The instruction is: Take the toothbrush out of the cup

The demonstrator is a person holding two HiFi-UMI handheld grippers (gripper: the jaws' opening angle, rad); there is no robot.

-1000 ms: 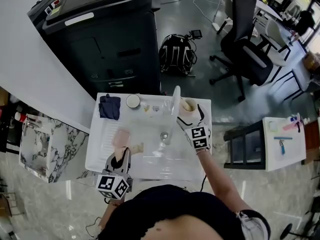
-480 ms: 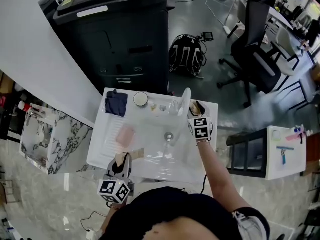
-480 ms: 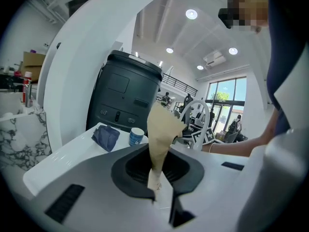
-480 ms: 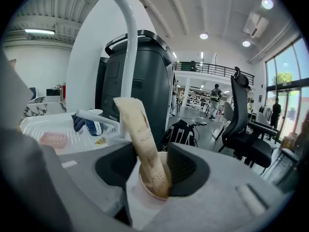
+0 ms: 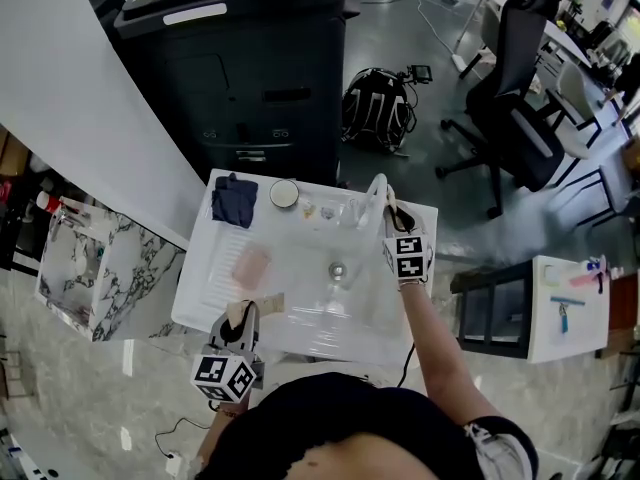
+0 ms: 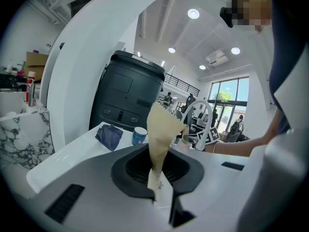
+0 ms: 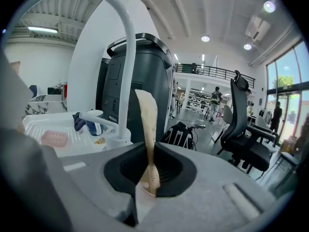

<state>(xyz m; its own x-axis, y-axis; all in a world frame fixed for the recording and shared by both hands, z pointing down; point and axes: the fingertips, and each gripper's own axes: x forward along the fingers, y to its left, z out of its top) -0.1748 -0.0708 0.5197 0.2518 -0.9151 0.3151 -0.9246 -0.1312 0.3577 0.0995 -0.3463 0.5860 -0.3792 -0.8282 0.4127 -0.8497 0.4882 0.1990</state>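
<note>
Awaiting extraction: toothbrush, not discernible in cup (image 5: 285, 194), judged light, stiff, smooth-handled, best pinched at upper handle; left tool (image 5: 239, 314) pressed together, empty; right tool (image 5: 390, 206) just closed on nothing.

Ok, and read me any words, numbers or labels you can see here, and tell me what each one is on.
Nothing here can be read for certain.
White strip on the black machine: too small to read.
Blue print on the white cup: blurred, unreadable.
Cube on the left gripper: square black-and-white patterns, no letters.
</note>
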